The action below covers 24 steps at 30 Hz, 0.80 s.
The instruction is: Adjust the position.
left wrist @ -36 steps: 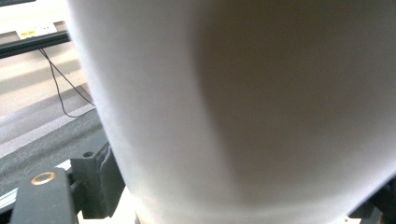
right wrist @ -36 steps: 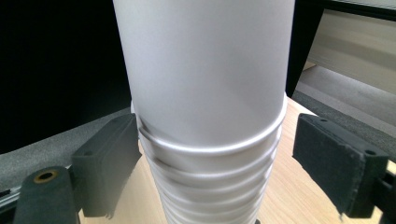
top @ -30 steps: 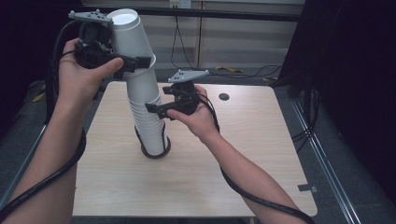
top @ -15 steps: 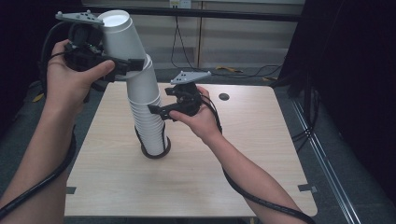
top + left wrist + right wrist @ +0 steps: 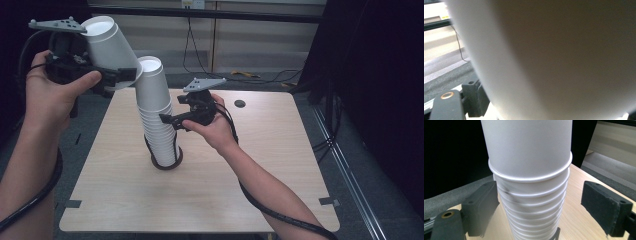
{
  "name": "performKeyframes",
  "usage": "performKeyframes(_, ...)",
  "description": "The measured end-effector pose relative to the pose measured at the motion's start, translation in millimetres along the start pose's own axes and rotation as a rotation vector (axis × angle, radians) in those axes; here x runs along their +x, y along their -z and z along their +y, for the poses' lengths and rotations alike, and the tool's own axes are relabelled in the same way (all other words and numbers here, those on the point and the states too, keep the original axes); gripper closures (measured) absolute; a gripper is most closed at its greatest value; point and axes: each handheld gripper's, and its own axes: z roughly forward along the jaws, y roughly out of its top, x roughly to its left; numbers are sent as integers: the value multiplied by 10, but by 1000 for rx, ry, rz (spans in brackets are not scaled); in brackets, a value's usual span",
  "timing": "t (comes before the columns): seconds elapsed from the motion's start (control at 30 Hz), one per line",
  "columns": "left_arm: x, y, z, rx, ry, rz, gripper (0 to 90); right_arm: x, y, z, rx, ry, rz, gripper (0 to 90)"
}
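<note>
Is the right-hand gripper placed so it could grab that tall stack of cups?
Probably yes. The right gripper is open with the stack of cups between its jaws, one jaw on each side and nothing in between. The left gripper holds a single cup tilted off to the side.

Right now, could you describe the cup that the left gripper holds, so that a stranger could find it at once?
Start at the wooden table and its tall stack of white paper cups. Up and left of the stack's top, the left gripper grips a single white cup. It alone is lifted off the stack and tilted, mouth facing up and left.
</note>
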Motion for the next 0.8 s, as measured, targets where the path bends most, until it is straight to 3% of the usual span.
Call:
performKeyframes(0.4, 72, 195, -137, 1, 9, 11, 149, -4, 0, -35, 10, 2, 5, 140)
performKeyframes(0.73, 179, 246, -476, 37, 28, 17, 151, -66, 64, -97, 17, -3, 7, 140)
performKeyframes(0.8, 188, 222, -613, 49, 36, 15, 152, -88, 95, -131, 25, 2, 13, 140)
